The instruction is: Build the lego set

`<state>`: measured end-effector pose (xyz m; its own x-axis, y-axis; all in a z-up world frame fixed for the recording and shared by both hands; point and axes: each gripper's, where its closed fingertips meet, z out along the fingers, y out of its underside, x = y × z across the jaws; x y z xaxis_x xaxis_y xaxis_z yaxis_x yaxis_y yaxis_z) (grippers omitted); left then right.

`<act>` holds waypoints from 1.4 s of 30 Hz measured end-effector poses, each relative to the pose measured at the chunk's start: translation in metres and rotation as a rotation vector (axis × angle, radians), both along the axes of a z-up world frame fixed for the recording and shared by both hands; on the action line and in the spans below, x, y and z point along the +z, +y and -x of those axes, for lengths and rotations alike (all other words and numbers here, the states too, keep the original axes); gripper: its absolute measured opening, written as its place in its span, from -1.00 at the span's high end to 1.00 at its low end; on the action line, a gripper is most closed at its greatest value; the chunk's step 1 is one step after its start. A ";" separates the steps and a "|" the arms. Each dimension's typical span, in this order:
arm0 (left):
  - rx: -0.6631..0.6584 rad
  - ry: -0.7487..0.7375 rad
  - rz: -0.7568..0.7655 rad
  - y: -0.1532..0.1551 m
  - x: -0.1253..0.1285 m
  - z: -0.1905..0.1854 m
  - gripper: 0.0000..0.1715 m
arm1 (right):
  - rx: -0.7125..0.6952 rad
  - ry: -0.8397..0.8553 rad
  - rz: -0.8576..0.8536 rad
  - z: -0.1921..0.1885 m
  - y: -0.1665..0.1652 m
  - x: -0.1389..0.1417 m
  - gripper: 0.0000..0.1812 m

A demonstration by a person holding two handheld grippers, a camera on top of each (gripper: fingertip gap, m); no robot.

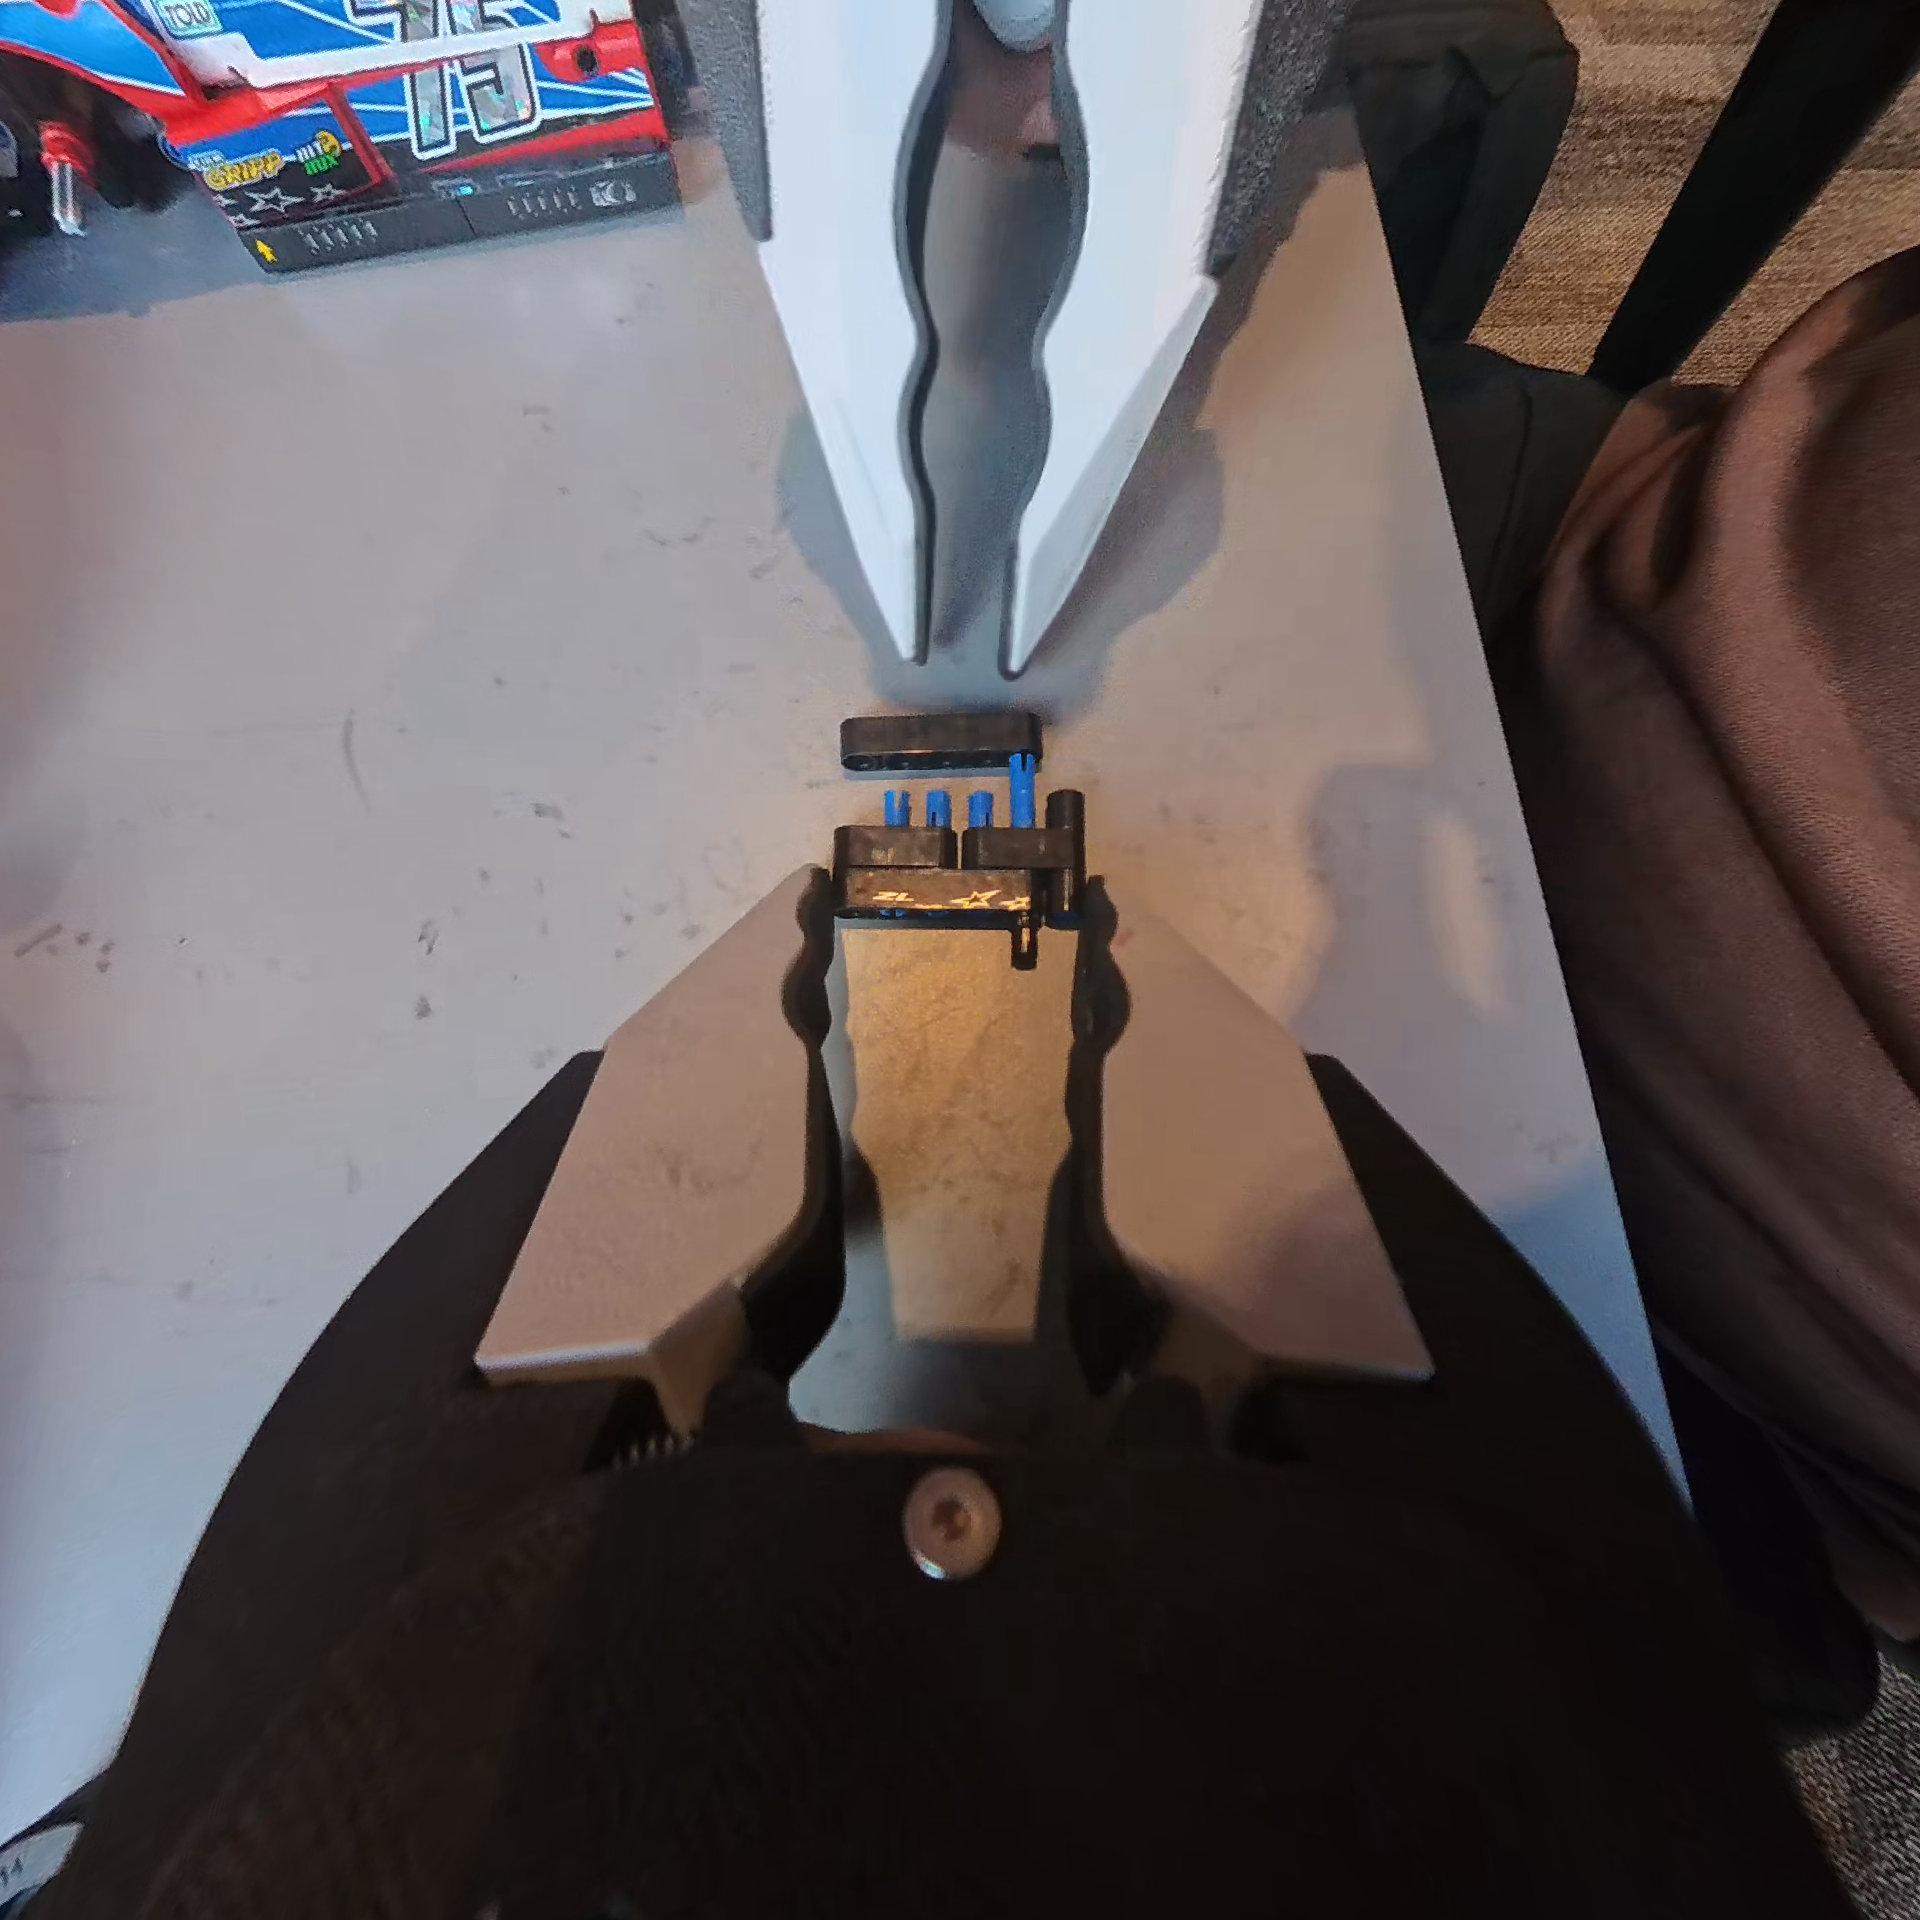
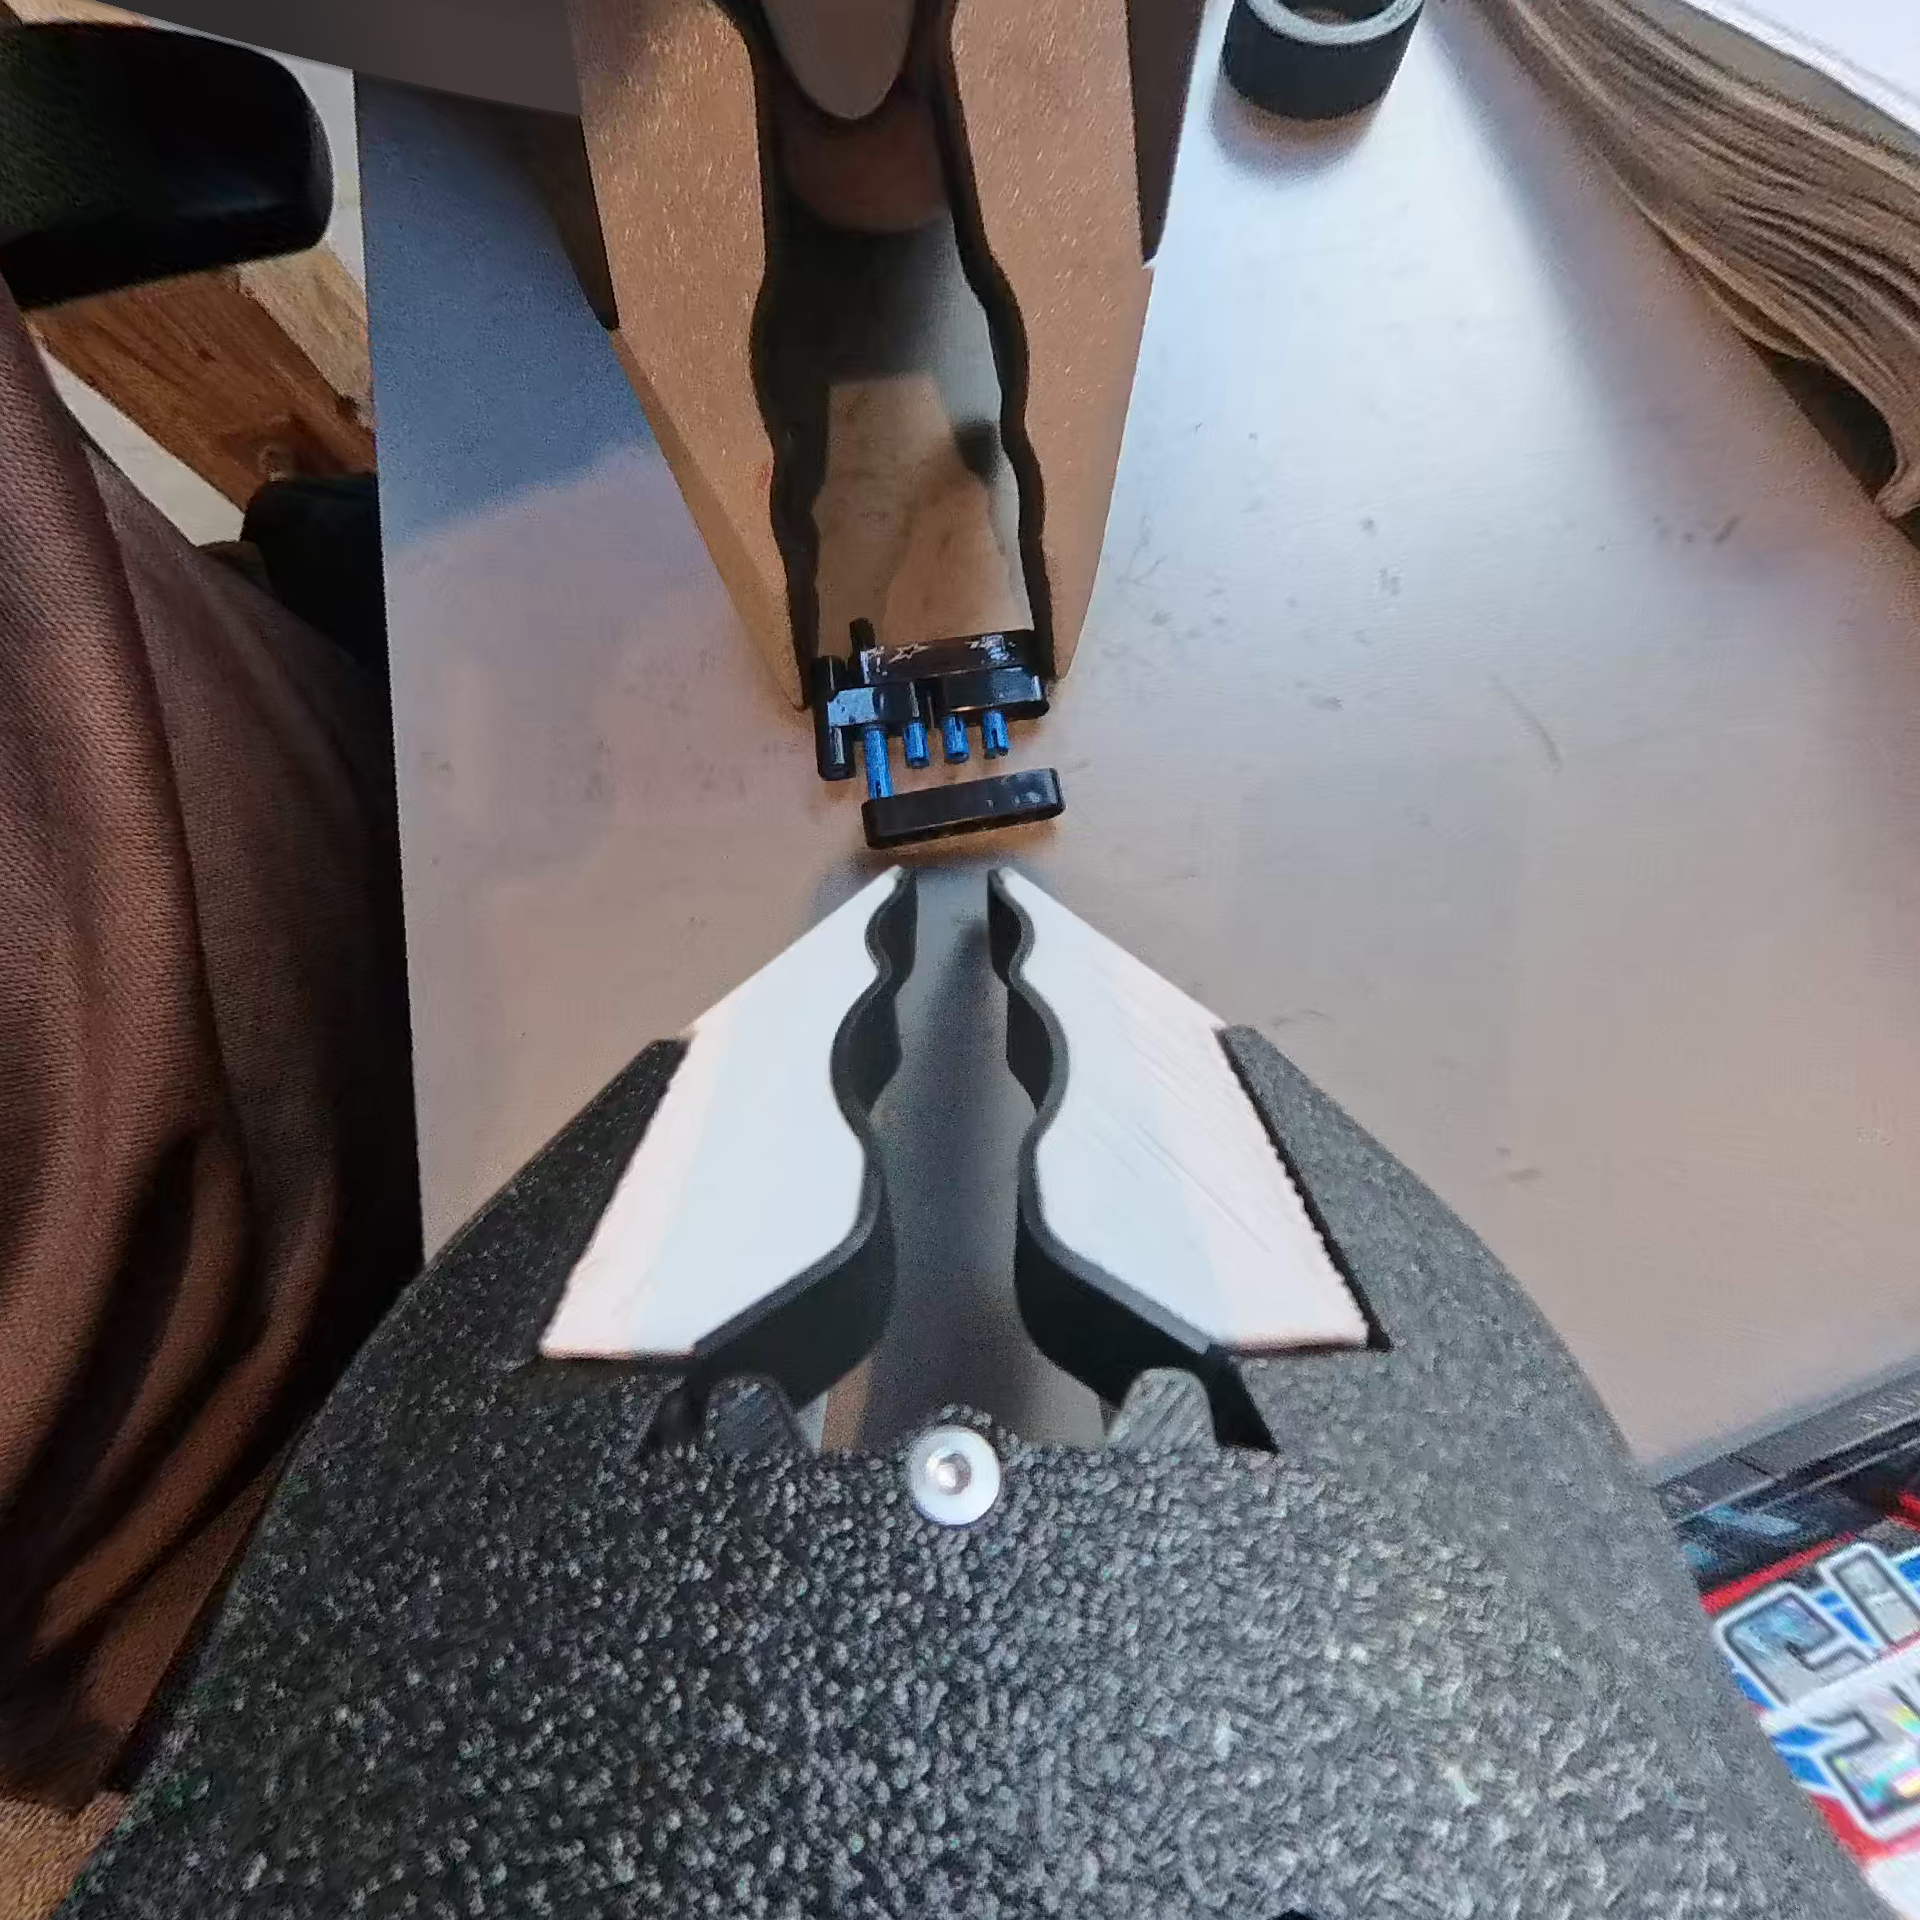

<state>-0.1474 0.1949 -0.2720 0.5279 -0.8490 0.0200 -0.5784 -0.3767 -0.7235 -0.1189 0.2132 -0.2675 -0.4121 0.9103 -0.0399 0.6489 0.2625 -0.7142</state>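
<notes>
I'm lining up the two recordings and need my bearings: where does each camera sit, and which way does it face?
Left wrist view: sits on the left gripper, looking along its fingers, clamped on the black assembly; a brown-clothed lap shows at right.
Right wrist view: sits on the right gripper, facing the opposite way, jaws narrowly apart, empty.
Shared: the grippers point at each other, the loose black beam between them on the table.

Four blue pins (image 1: pixel 936 807), one loose black beam (image 1: pixel 940 740), one lego box (image 1: pixel 416 114), two grippers.
</notes>
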 end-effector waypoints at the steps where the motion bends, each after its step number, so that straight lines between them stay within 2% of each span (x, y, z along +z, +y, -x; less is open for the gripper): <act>1: 0.000 0.000 0.000 0.000 0.000 0.000 0.47 | 0.006 -0.012 -0.001 0.000 -0.001 -0.003 0.86; 6: 0.012 0.001 0.000 0.001 0.000 -0.001 0.48 | 0.050 -0.015 0.010 0.004 -0.012 -0.005 0.98; 16: 0.012 -0.001 0.004 0.001 0.000 -0.001 0.48 | 0.060 -0.025 0.071 0.004 -0.014 -0.005 0.99; 20: 0.006 -0.002 0.006 0.000 0.000 -0.002 0.48 | 0.074 -0.039 0.043 0.005 -0.015 -0.005 1.00; 29: 0.031 -0.001 0.002 0.002 0.000 -0.003 0.48 | -0.052 -0.015 0.064 0.007 -0.015 -0.005 1.00; 35: 0.028 -0.010 0.011 0.001 0.000 -0.003 0.47 | -0.045 -0.043 0.068 0.006 -0.002 -0.002 0.80; 39: 0.026 -0.009 0.010 0.001 0.000 -0.003 0.47 | -0.014 -0.046 0.009 0.011 0.000 -0.005 0.95; 42: 0.019 -0.012 0.013 0.000 0.000 -0.004 0.47 | 0.016 -0.029 0.029 0.013 -0.006 -0.004 1.00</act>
